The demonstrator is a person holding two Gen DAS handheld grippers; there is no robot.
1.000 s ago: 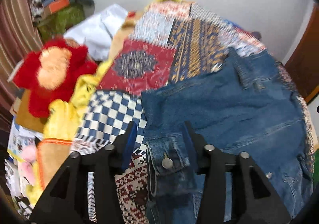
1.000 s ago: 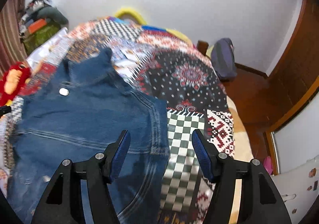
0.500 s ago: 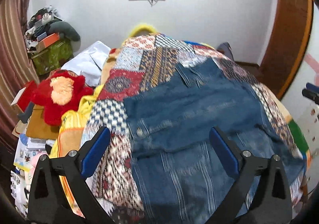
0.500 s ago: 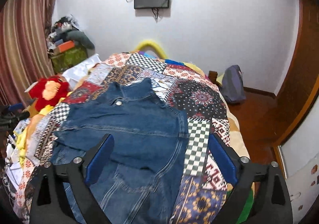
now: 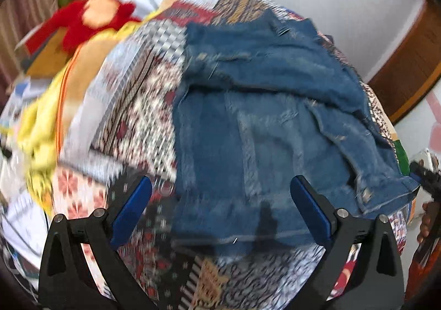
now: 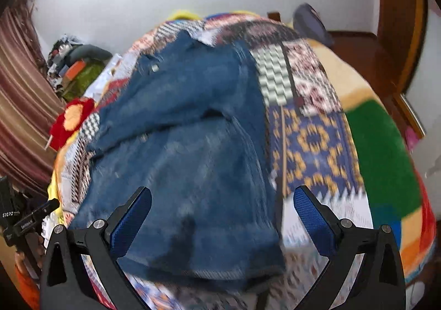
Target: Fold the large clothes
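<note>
A blue denim jacket (image 5: 256, 117) lies on a patchwork bedspread (image 5: 137, 106), its upper part folded over the lower. My left gripper (image 5: 220, 199) is wide open and empty above the jacket's near hem. In the right wrist view the jacket (image 6: 187, 150) fills the middle, and my right gripper (image 6: 222, 210) is wide open and empty over its near hem. The right gripper's body also shows at the right edge of the left wrist view (image 5: 427, 177). The left gripper's body shows at the left edge of the right wrist view (image 6: 24, 224).
A red and orange plush toy (image 5: 93, 15) and yellow cloth (image 5: 38, 128) lie left of the bed, with piled clutter (image 6: 74, 67) behind. A bag (image 6: 311, 23) stands by the far wall. A wooden door frame (image 6: 399, 20) is at right. A green blanket patch (image 6: 383, 155) covers the bed's right side.
Both grippers have dropped lower and closer to the jacket's near hem, still open. Half a second before that, the left gripper let go of the denim.
</note>
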